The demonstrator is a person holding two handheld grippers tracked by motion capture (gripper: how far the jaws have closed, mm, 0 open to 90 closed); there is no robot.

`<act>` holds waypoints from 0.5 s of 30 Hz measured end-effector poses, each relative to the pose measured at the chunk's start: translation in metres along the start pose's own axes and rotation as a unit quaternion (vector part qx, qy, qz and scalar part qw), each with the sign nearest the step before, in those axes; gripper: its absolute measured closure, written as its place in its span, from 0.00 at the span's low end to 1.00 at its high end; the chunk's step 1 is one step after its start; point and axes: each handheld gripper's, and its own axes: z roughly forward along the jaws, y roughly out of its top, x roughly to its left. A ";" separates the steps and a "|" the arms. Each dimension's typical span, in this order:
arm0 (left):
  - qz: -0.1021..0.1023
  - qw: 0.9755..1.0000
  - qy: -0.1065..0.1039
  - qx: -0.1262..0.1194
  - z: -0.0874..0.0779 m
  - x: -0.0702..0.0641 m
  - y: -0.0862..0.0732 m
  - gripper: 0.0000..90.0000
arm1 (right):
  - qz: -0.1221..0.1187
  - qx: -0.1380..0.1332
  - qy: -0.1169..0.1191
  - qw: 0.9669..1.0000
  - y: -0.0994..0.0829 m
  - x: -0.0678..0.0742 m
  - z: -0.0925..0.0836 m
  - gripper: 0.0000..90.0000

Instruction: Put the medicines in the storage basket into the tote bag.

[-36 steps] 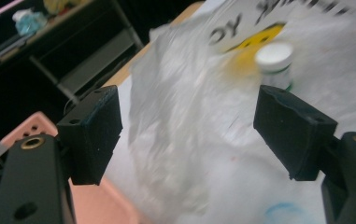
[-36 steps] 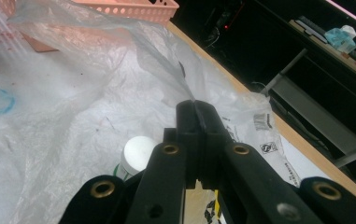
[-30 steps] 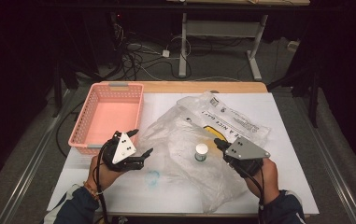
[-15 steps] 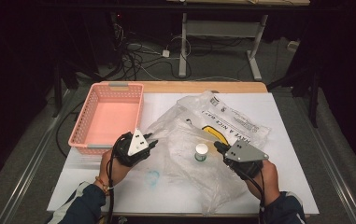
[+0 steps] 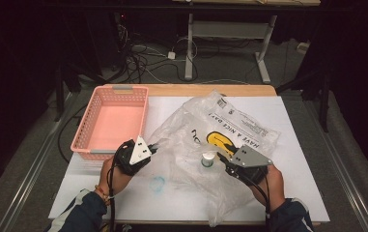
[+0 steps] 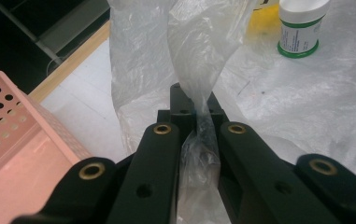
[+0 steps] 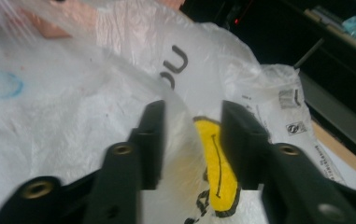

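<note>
As seen from the high view, a thin, crumpled clear plastic bag (image 5: 210,145) lies spread on the table (image 5: 307,193), limp and light. In the left gripper view, a gathered fold is pinched by the left gripper (image 6: 199,133), whose jaws have just closed. In the right gripper view, the right gripper (image 7: 189,140) has just been parting, film slack between its jaws.

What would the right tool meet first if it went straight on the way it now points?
Probably the small white bottle lying on the plastic bag. In the high view the right tool, whose jaws have just been opening, points left at the bottle, almost touching it. Depth is unclear, and bag film may come first.
</note>
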 end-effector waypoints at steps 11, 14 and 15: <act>-0.006 1.000 0.003 -0.001 -0.003 0.002 -0.004 0.96 | 0.051 -0.076 -0.011 0.996 -0.007 0.007 -0.050 0.40; -0.004 1.000 0.002 0.001 -0.002 0.001 -0.005 0.96 | 0.047 -0.067 -0.004 0.997 -0.017 0.018 -0.060 0.38; -0.003 1.000 0.001 0.002 -0.002 0.001 -0.005 0.96 | 0.043 -0.064 0.001 0.997 -0.022 0.022 -0.063 0.38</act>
